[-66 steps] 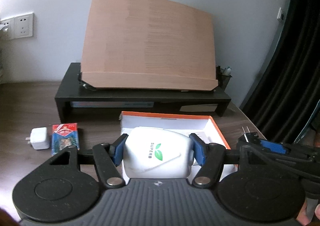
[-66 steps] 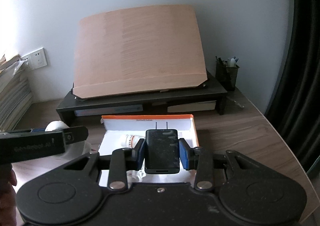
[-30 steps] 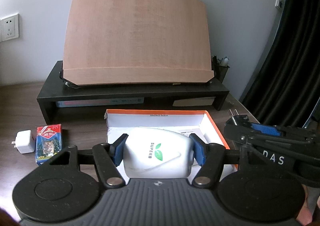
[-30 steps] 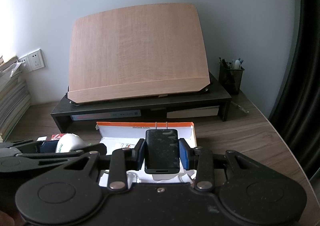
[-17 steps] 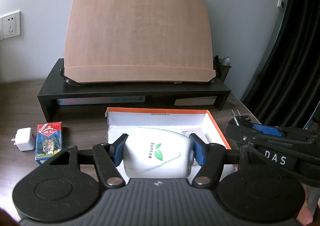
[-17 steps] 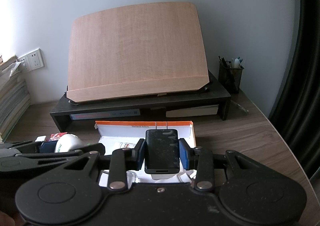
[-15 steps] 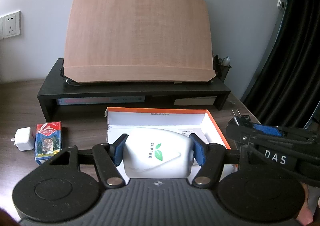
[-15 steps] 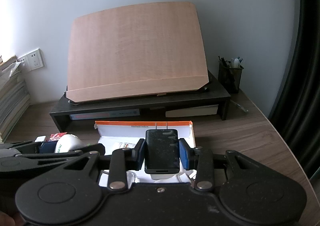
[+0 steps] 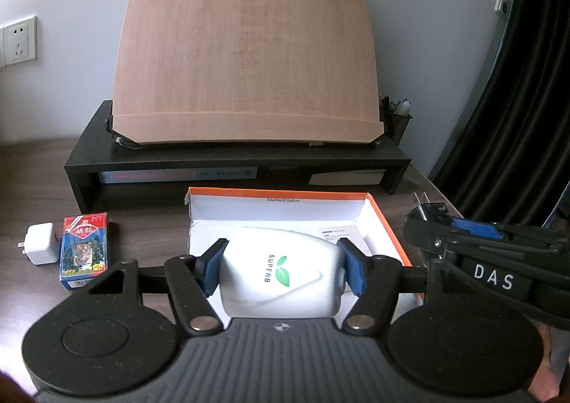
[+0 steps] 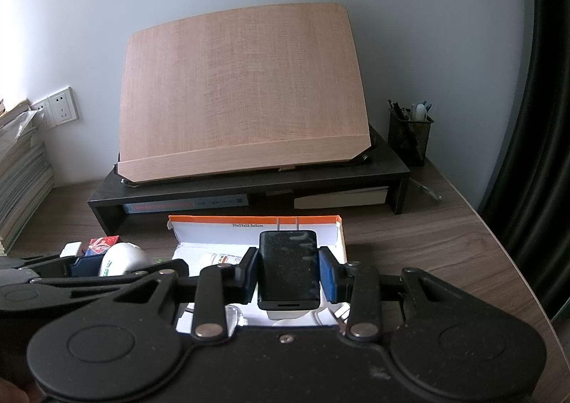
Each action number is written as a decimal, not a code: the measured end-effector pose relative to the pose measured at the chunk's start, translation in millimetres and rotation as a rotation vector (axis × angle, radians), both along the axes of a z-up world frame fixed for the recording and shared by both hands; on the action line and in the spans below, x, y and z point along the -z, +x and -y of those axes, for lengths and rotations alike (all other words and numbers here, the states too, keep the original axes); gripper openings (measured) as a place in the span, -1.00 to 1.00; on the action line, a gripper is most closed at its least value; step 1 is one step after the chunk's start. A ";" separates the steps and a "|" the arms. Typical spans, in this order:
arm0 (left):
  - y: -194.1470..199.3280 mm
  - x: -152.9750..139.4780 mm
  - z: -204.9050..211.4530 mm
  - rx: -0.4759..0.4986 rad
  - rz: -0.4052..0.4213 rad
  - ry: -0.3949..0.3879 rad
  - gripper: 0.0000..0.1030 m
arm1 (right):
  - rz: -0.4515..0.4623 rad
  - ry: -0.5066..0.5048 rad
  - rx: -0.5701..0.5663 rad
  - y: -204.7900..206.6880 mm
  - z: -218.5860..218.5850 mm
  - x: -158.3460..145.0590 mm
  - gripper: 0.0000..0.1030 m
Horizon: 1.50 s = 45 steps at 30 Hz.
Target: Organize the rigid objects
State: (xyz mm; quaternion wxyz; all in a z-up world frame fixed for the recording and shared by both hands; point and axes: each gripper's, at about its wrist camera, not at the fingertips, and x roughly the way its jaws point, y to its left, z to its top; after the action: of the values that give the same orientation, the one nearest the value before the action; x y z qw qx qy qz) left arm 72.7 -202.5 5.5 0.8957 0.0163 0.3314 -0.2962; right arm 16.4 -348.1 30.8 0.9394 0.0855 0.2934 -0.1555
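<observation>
In hand, left gripper (image 9: 281,269): white SUPERB bottle (image 9: 281,278), my blue pads clamped on its sides, held above the open orange-edged box (image 9: 285,193) at the desk's (image 10: 427,235) near middle. Right gripper (image 10: 288,274): black charger (image 10: 288,269), prongs forward, pinched tight over the same box. Not boxed: white plug (image 9: 40,247) and card pack (image 9: 83,250), toward the left edge. Step, as I judge it: both items poised for placing. Next: lower each inside, then let go.

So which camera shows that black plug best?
The right wrist view: the black plug sits centred in the right gripper, prongs pointing away. The left wrist view catches only its prong end at the right edge.
</observation>
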 end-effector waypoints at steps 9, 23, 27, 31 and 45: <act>-0.9 0.3 -0.8 0.000 0.001 -0.002 0.28 | -0.001 0.000 0.000 -0.7 -0.4 -0.6 -0.16; -3.6 -0.9 -2.4 0.001 0.003 0.000 0.28 | -0.002 -0.001 -0.003 -4.9 -3.0 -2.2 -0.15; -4.7 -2.0 -3.6 0.002 0.004 0.000 0.28 | -0.001 -0.001 -0.003 -5.9 -3.5 -2.5 -0.16; -5.6 -3.2 -4.7 0.003 0.007 -0.002 0.29 | -0.001 -0.002 -0.004 -6.4 -3.6 -2.4 -0.15; -6.7 -3.5 -5.2 0.003 0.009 -0.003 0.28 | 0.001 -0.004 -0.005 -9.1 -7.0 -4.7 -0.15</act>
State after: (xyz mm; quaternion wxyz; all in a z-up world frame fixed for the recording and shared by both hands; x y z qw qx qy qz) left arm 65.9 -197.3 9.0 0.8967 0.0168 0.3271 -0.2979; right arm 7.3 -341.1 35.5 0.9400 0.0830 0.2931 -0.1535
